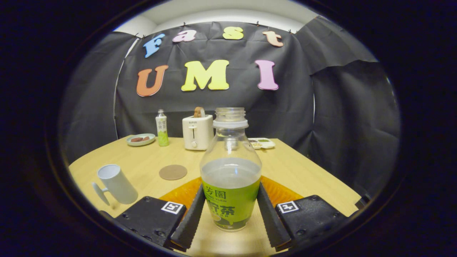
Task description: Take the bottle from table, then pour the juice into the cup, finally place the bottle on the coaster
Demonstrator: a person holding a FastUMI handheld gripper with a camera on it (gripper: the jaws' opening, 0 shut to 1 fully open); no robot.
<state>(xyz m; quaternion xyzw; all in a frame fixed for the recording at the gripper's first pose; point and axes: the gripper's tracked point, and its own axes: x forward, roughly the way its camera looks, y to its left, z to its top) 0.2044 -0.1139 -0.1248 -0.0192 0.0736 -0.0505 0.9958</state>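
At the far edge of the worktop [150, 160] stands a white toaster [197, 132] with a brown slice poking from its slot. Beside it stands a small green-labelled bottle [162, 128], then a pale green plate [141, 139] holding something reddish toward the far left corner. A white compartmented dish [262, 143] lies toward the far right corner.
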